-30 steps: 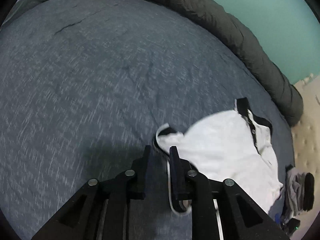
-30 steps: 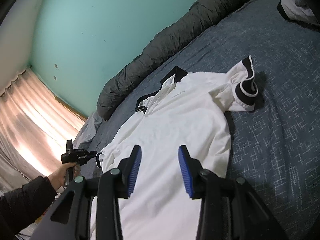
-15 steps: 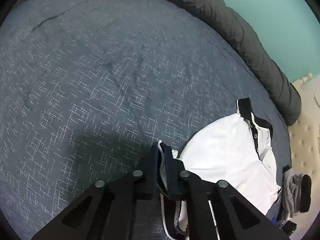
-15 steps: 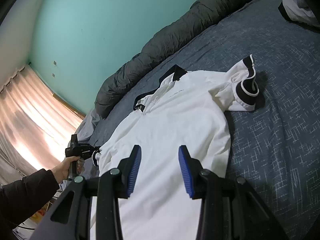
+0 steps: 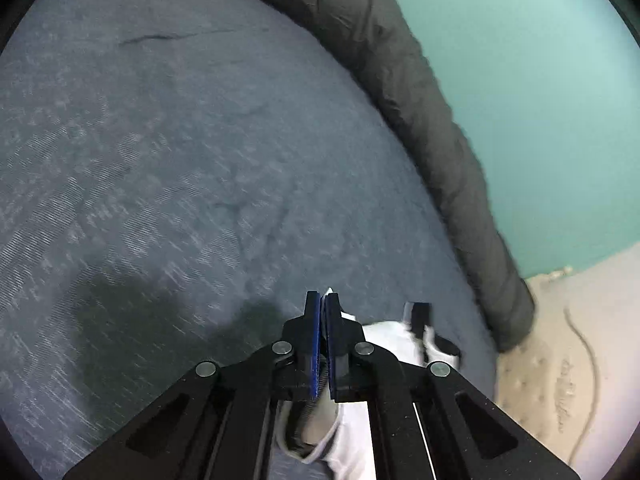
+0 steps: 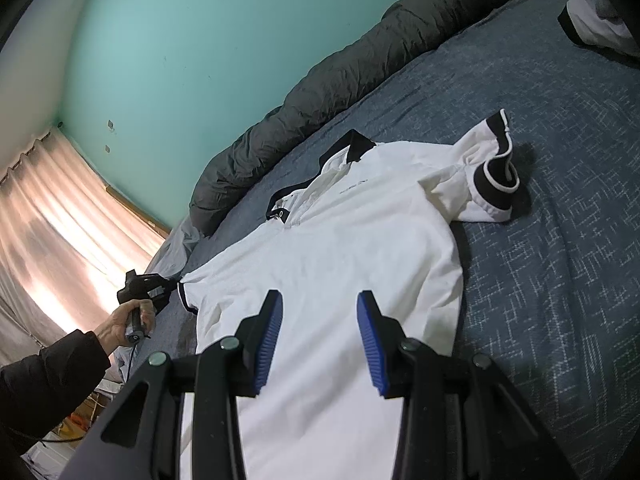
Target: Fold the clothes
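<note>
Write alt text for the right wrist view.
A white polo shirt with black collar and cuffs lies spread flat on a blue bedspread, seen past the open right gripper above its lower half. At left, the left gripper is shut on one sleeve; a dark rolled duvet lines the teal wall.

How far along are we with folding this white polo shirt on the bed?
Early on. Done: the white polo shirt lies spread face up on the blue bedspread, collar and one sleeve flat. In hand: the left hand-held gripper is shut on the other sleeve's black-trimmed cuff at the shirt's edge. The right hand-held gripper hovers open above the shirt's body, gripping nothing. Left: no fold shows yet, so both sleeves and the body remain.
</note>
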Action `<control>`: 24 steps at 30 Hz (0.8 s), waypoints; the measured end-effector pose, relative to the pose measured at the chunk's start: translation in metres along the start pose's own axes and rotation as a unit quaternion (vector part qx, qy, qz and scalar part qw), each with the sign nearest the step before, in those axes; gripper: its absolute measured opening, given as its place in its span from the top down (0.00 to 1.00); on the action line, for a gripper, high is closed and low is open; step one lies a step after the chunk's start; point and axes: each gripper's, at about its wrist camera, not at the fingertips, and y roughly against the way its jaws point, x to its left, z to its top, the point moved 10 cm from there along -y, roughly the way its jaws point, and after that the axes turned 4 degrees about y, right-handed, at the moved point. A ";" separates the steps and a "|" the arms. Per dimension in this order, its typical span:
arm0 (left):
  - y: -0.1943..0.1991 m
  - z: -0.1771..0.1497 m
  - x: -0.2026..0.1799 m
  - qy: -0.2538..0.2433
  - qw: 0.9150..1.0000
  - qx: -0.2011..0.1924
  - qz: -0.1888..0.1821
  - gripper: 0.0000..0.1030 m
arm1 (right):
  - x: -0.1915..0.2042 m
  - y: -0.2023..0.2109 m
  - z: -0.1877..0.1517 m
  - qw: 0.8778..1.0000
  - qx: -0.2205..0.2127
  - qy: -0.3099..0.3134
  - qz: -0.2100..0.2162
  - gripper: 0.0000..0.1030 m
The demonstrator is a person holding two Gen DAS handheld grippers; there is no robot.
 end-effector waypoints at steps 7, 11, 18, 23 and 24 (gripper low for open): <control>-0.037 -0.024 0.015 -0.055 0.995 0.032 0.082 0.97 | 0.002 0.000 -0.001 1.000 0.003 0.006 -0.001 0.62; -0.044 -0.029 0.015 -0.042 0.995 0.031 0.086 0.84 | 0.004 0.001 -0.001 1.000 0.003 0.009 0.000 0.62; -0.034 -0.041 0.000 -0.038 0.997 0.056 0.039 0.69 | 0.007 0.001 -0.001 1.000 0.001 0.008 0.003 0.62; -0.038 -0.060 -0.004 -0.060 0.994 0.083 0.024 0.74 | 0.010 0.000 -0.001 1.000 0.001 0.009 0.002 0.62; -0.037 -0.061 -0.004 -0.062 0.994 0.085 0.018 0.91 | 0.011 -0.001 -0.001 1.000 0.001 0.009 0.002 0.62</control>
